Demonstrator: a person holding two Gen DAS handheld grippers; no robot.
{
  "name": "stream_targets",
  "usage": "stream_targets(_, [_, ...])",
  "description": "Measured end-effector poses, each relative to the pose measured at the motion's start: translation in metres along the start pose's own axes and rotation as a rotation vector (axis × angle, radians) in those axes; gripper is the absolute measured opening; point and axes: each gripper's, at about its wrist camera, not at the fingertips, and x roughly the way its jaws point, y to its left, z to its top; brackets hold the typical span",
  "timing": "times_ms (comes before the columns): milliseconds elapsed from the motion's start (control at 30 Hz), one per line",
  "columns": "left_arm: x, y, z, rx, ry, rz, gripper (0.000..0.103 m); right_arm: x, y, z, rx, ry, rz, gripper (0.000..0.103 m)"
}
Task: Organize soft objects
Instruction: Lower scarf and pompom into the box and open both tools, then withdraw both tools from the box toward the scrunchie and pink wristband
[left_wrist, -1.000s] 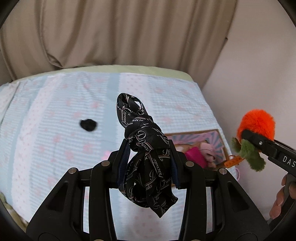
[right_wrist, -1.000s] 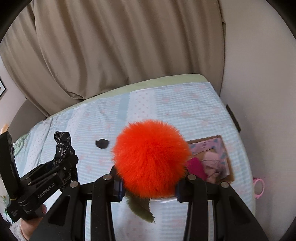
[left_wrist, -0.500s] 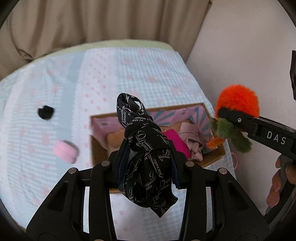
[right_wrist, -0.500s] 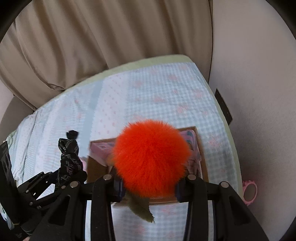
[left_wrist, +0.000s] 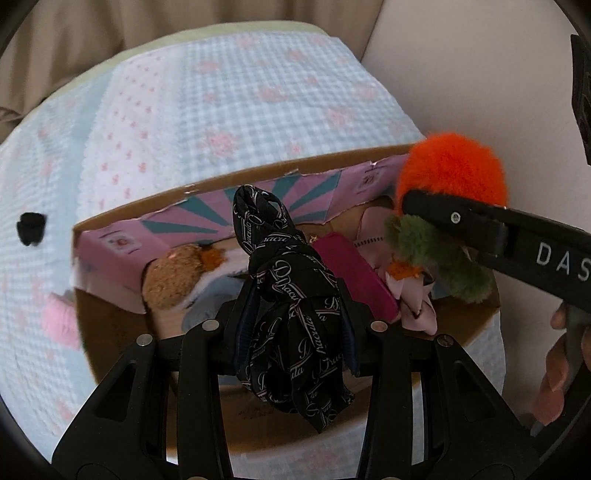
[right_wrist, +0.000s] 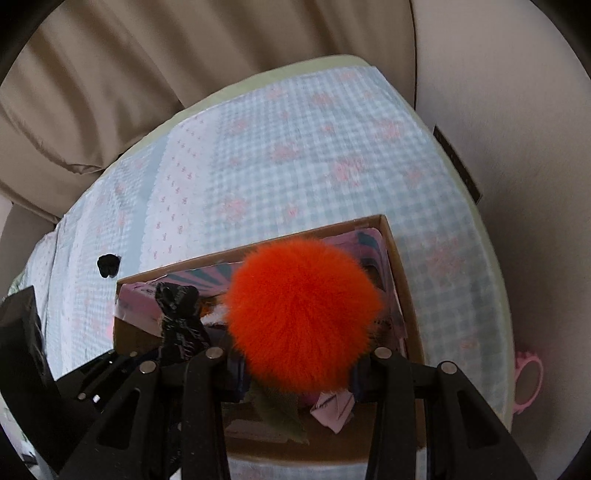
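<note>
1. The left gripper (left_wrist: 293, 325) is clamped on a knotted black satin scarf with white script lettering (left_wrist: 291, 295). The scarf's long axis runs up and away from the jaws, with its loose tail hanging below them.
2. The right gripper (right_wrist: 297, 363) is clamped on a fluffy orange pompom with green felt leaves (right_wrist: 301, 314) — it fills the gap between the jaws.
3. The open cardboard box with a pink and teal lining (left_wrist: 258, 173) sits on the blue gingham bedspread (left_wrist: 240, 103), directly under both loads.
4. Deciding relation: each soft thing hangs above the box's opening — scarf over the left-middle, pompom over the right end — so in my judgement release needs only a short lowering.
5. Neither hand looks clearly nearer.
</note>
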Motion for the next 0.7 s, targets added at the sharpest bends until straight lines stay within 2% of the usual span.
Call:
stream_targets(67, [0.002, 0.002, 0.002, -0.006, -0.002, -0.042, 0.050, 0.007, -0.003, 0.003, 0.008, 0.018, 0.018, 0.040])
stream_targets(100, [0.001, 0.003, 0.002, -0.010, -0.003, -0.069, 0.079, 0.011, -0.004, 0.005, 0.012, 0.044, 0.039, 0.045])
stream_targets(133, [0.001, 0.003, 0.003, -0.014, -0.001, -0.087, 0.103, 0.015, -0.005, 0.007, 0.016, 0.060, 0.049, 0.059])
stream_targets(167, [-0.001, 0.005, 0.003, -0.017, 0.004, -0.079, 0.103, 0.018, -0.007, 0.008, 0.025, 0.071, 0.054, 0.069])
stream_targets(200, [-0.003, 0.007, 0.003, -0.018, -0.003, -0.061, 0.103, 0.019, -0.009, 0.009, 0.029, 0.068, 0.057, 0.091])
stream_targets(233, [-0.005, 0.010, 0.002, -0.019, -0.010, -0.048, 0.103, 0.017, -0.010, 0.010, 0.029, 0.056, 0.064, 0.103])
stream_targets(333, [-0.008, 0.023, 0.000, -0.050, 0.011, -0.054, 0.103, 0.010, -0.013, 0.010, 0.042, 0.028, 0.066, 0.103])
stream_targets(500, [-0.019, 0.041, -0.003, -0.108, 0.000, -0.058, 0.103, 0.005, -0.014, 0.010, 0.068, 0.031, 0.067, 0.103])
stream_targets(700, [-0.039, 0.045, -0.001, -0.087, -0.031, -0.041, 0.103, -0.010, -0.005, 0.011, 0.057, 0.008, 0.047, 0.103])
